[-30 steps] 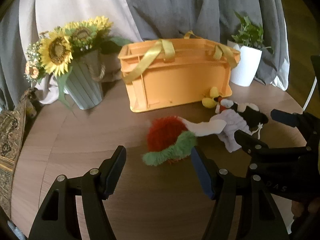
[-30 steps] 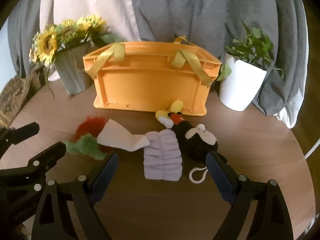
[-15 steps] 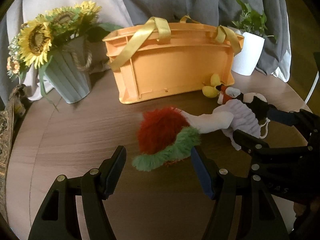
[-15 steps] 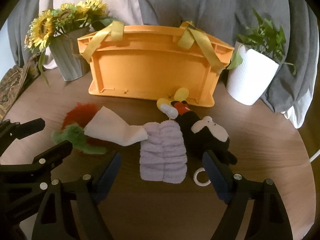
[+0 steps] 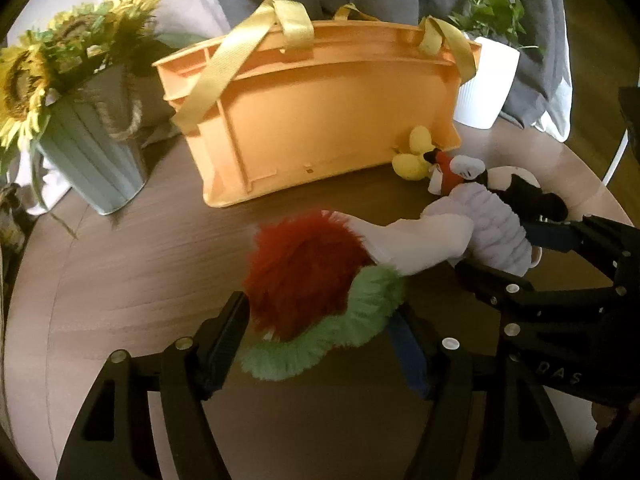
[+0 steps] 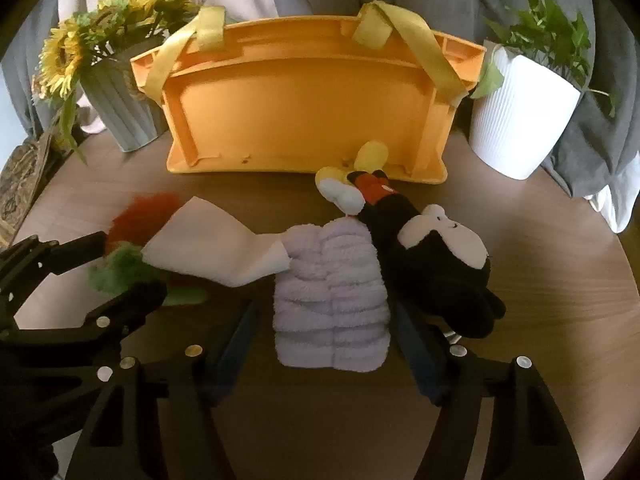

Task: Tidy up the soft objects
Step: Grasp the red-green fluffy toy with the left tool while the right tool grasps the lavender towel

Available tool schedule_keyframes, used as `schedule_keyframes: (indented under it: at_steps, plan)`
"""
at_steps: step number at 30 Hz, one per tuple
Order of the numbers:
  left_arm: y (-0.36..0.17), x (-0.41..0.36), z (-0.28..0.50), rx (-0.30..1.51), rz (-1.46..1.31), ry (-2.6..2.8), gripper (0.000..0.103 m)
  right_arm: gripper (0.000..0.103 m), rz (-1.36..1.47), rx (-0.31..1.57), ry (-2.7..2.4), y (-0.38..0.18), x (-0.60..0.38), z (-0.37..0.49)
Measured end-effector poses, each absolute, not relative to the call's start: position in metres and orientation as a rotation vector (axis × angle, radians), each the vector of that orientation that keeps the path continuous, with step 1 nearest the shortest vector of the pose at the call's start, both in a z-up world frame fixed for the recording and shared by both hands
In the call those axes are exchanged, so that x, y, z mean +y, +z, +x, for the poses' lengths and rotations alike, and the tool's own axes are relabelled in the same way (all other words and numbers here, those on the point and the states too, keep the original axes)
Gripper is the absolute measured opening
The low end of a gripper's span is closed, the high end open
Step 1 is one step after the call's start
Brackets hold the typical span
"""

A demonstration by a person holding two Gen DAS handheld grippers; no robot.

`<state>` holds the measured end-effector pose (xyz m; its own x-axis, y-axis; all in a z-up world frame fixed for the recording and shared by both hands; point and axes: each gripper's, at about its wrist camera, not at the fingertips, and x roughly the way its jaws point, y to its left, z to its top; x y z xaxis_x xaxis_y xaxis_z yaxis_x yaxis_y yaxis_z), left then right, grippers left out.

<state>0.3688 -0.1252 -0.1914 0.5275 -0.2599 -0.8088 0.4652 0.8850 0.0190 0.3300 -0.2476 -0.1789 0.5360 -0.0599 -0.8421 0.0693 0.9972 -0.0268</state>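
Observation:
A red and green fuzzy toy (image 5: 304,276) lies on the round wooden table (image 5: 140,280). My left gripper (image 5: 318,316) straddles its near end, jaws opening slightly, pads not pressing. A white cloth (image 5: 424,240) drapes from that toy onto a folded lilac towel (image 6: 332,296). My right gripper (image 6: 325,314) has the towel's near end between its jaws, which are closing; a gap still shows on the left side. A black plush mouse (image 6: 436,264) lies against the towel's right side. Behind them stands an orange crate (image 6: 304,112) with yellow straps.
A grey-green pot of sunflowers (image 5: 92,152) stands at the back left. A white ribbed pot with a green plant (image 6: 520,116) is right of the crate. Grey and white drapes hang behind. A patterned cushion (image 6: 20,184) lies past the left table edge.
Both grippers have come down and forward onto the toys. The left now straddles the fuzzy toy. The right jaws have narrowed around the lilac towel.

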Motion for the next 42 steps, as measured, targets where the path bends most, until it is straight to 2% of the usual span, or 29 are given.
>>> schedule_keyframes:
  at_steps: [4,12,14,15,19,22,29,42]
  plan:
    - [-0.197,-0.129,0.376,0.933,0.254,-0.453,0.073,0.064,0.021,1.019,-0.075,-0.183,-0.249,0.335]
    - [-0.202,-0.13,0.388,0.949,0.22,-0.457,0.072,0.054,0.051,1.036,-0.078,-0.19,-0.253,0.342]
    - [-0.202,-0.129,0.39,0.949,0.211,-0.447,0.067,0.053,0.055,1.036,-0.082,-0.19,-0.255,0.343]
    - [-0.203,-0.129,0.39,0.951,0.206,-0.445,0.06,0.053,0.061,1.034,-0.081,-0.19,-0.256,0.343]
    - [-0.203,-0.127,0.391,0.958,0.191,-0.432,0.045,0.049,0.059,1.024,-0.066,-0.189,-0.253,0.342]
    - [-0.201,-0.125,0.388,0.956,0.183,-0.423,0.04,0.045,0.057,1.018,-0.058,-0.186,-0.251,0.34]
    - [-0.19,-0.119,0.372,0.93,0.182,-0.384,0.038,0.038,0.05,0.99,-0.056,-0.176,-0.249,0.331]
    - [-0.154,-0.097,0.338,0.84,0.179,-0.286,0.038,0.038,0.004,0.891,-0.088,-0.143,-0.246,0.305]
